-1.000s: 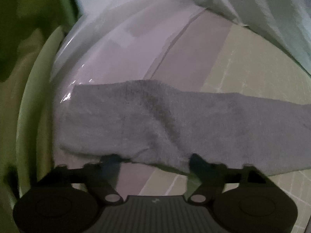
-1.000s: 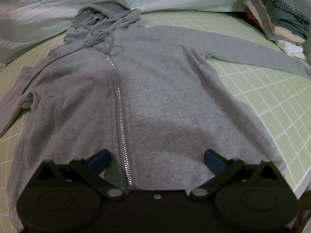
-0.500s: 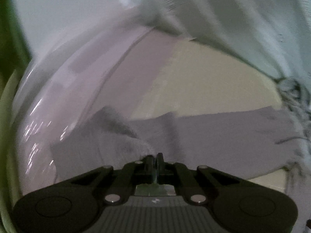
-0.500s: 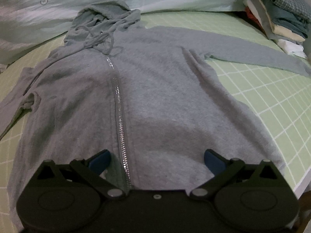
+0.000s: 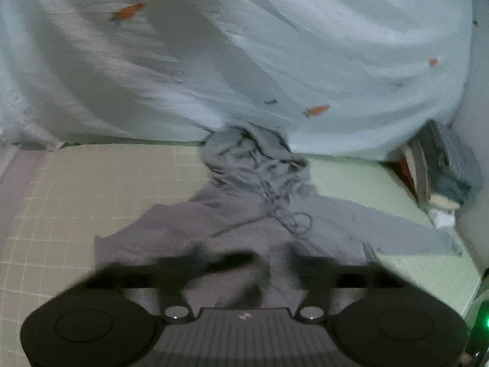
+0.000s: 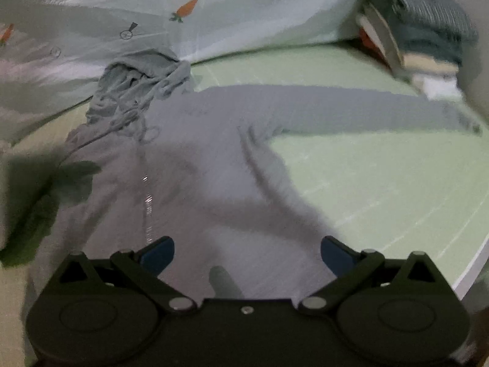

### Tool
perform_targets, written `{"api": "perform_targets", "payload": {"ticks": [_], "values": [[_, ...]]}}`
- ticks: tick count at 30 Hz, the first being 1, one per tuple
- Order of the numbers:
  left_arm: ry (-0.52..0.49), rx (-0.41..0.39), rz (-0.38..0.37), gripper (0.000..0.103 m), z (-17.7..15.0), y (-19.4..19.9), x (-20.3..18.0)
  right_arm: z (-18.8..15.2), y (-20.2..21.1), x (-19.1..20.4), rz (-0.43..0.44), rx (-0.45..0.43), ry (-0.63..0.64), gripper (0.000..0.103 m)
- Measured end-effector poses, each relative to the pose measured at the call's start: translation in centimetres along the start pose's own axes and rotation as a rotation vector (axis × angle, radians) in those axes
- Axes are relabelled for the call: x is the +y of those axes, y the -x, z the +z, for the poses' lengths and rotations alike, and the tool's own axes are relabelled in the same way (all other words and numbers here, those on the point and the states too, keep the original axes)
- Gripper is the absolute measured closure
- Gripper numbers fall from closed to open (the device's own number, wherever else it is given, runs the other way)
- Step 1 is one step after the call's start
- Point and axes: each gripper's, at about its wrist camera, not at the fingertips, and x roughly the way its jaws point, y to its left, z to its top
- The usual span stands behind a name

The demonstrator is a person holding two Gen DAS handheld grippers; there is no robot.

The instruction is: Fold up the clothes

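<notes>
Grey hoodie spread on a bed. Left gripper, blurred, jaws opening, seemingly empty; right gripper jaws apart. Probably next: fold the outstretched sleeve inward.

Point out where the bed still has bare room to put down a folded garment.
Bare sheet lies below the hoodie's outstretched sleeve, out to the bed edge. Another patch lies left of the hood. Crowded: the clothes stack in the far corner, the bunched blanket behind.

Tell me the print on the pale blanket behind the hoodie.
Small orange carrots on the pale blue-green blanket, clearest in the right wrist view.
</notes>
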Motion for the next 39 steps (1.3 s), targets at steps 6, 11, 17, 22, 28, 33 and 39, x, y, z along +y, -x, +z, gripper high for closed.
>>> {"api": "perform_targets", "payload": {"ticks": [6, 11, 17, 22, 28, 33, 39], "values": [[0.074, 0.155, 0.228, 0.010, -3.0, -3.2, -0.3, 2.7, -0.5, -1.6, -0.010, -0.010, 0.108, 0.000], [0.150, 0.240, 0.310, 0.006, -5.3, -3.0, 1.9, 3.9, -1.9, 0.2, 0.046, -0.006, 0.173, 0.000], [0.207, 0.295, 0.361, 0.004, -6.2, -2.8, 5.6, 3.6, -2.8, 7.1, 0.135, -0.014, 0.292, 0.001], [0.205, 0.332, 0.365, 0.004, -5.6, -4.2, 7.9, 3.5, -3.0, 13.2, 0.174, -0.050, 0.383, 0.003], [0.191, 0.372, 0.351, 0.004, -5.2, -6.1, 9.8, 3.3, -4.6, 18.8, 0.203, -0.015, 0.375, 0.005], [0.174, 0.382, 0.352, 0.004, -5.5, -7.1, 10.2, 2.2, -4.8, 21.4, 0.194, -0.006, 0.401, 0.008], [0.190, 0.384, 0.335, 0.004, -5.6, -7.1, 10.7, 1.5, -5.4, 23.7, 0.180, -0.018, 0.501, 0.031]]}}
